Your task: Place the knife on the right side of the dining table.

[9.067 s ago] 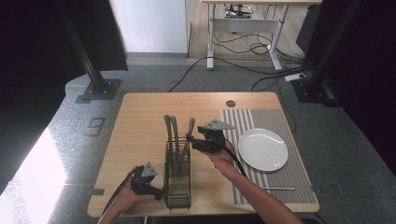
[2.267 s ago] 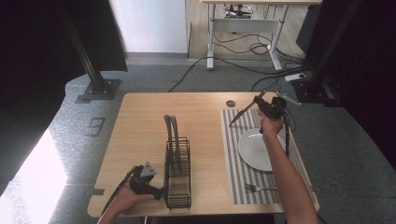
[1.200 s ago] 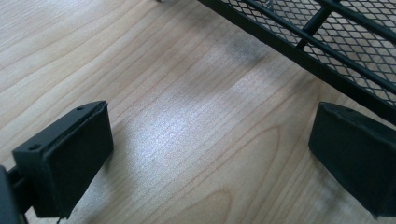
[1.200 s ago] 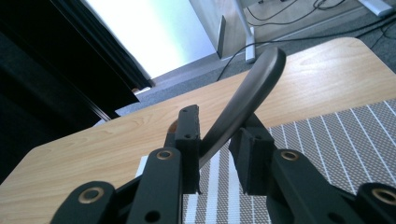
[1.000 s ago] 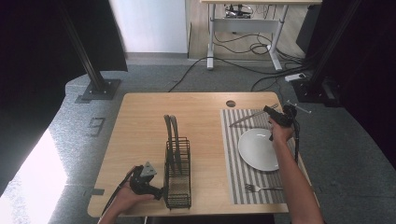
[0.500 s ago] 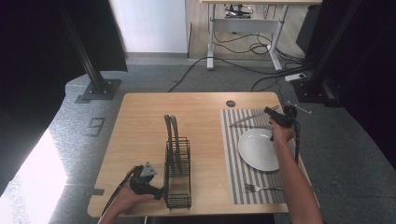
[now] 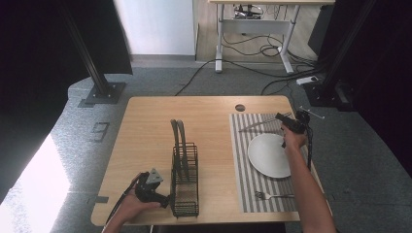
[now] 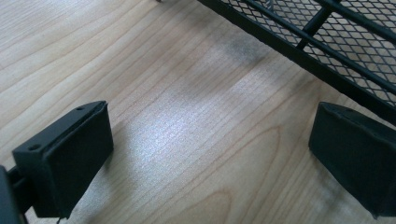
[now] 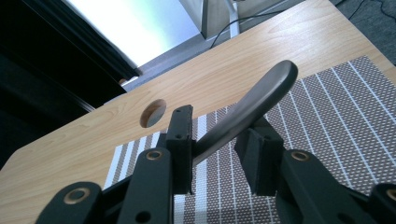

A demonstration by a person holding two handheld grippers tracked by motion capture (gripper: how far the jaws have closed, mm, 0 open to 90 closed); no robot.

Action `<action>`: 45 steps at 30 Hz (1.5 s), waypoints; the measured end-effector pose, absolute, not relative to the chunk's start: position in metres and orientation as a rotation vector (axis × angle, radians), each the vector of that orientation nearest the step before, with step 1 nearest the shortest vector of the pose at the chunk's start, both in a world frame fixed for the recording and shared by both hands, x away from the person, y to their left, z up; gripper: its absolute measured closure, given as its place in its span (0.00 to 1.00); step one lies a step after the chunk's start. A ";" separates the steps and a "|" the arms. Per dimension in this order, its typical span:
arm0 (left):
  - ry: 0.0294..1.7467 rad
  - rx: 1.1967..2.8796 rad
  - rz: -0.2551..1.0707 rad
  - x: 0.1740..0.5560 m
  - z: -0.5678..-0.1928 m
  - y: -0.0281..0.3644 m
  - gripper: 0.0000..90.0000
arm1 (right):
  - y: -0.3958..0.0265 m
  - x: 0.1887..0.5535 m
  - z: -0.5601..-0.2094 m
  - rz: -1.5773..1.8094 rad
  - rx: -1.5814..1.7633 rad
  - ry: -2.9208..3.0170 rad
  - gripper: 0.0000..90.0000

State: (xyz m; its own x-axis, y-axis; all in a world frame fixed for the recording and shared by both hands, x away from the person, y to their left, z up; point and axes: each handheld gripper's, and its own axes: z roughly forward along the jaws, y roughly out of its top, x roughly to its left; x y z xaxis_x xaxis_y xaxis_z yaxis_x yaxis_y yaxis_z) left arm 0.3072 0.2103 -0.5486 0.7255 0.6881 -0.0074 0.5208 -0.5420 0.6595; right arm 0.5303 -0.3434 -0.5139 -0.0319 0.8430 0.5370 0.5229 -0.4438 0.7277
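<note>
We judge the main risk to be the knife (image 9: pixel 252 105) pivoting or sliding out of the right tool (image 9: pixel 219 154), since the jaws pinch it near one end and most of its length juts out unsupported above the striped placemat (image 7: pixel 241 160), beyond the plate (image 7: pixel 270 155). That tool is clamped on the knife. The left tool (image 8: pixel 210 154) rests with jaws wide apart and empty on the bench (image 7: pixel 145 126), just beside the black wire rack (image 7: pixel 185 194).

high: overhead, forward-down, far | tongs views: close, along jaws | shared: table (image 7: pixel 145 126), placemat (image 9: pixel 327 140)
</note>
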 end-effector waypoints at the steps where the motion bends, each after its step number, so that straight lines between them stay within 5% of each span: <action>1: 0.911 2.274 0.333 0.307 -0.549 0.210 0.00 | -0.343 0.531 -0.514 1.462 1.944 1.444 0.74; 45: 0.917 2.272 0.336 0.307 -0.549 0.210 0.00 | -0.355 0.541 -0.542 1.314 2.096 1.443 0.60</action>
